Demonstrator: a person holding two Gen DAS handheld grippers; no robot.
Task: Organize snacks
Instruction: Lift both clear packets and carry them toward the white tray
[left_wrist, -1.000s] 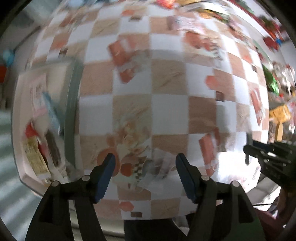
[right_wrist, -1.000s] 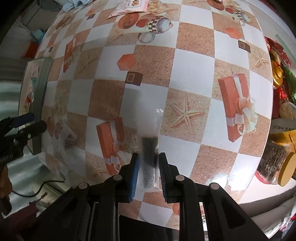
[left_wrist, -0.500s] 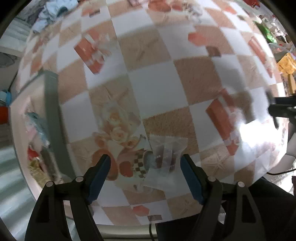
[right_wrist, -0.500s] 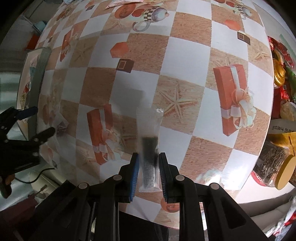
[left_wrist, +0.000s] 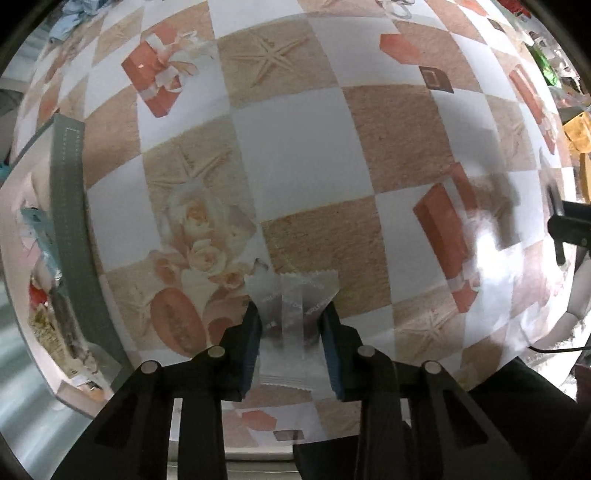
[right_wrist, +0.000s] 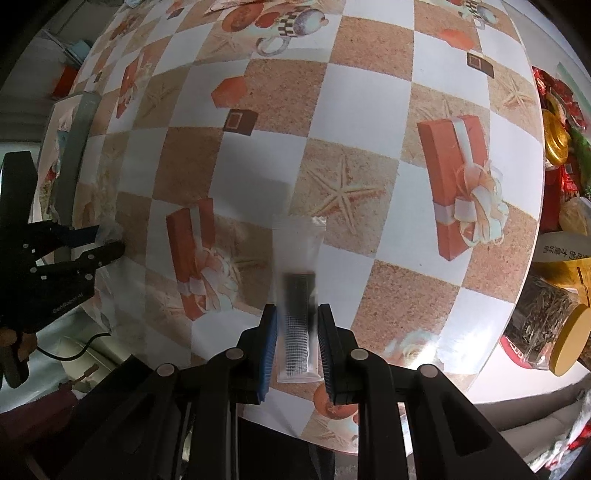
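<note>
Both your grippers have packets over the checked tablecloth (left_wrist: 295, 122).
Your left gripper (left_wrist: 291, 332) is closing, blue pads against a clear packet (left_wrist: 291, 306) on the cloth; your right gripper (right_wrist: 297, 332) is clamped tight on a long clear packet (right_wrist: 297, 295). The tray (left_wrist: 70, 221) lies left of that cloth.

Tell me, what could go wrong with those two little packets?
The left gripper is closing on a thin clear packet; slippery film could crumple or slide out. The right gripper pinches a long packet near one end, so it might droop or slip before reaching the tray.
</note>
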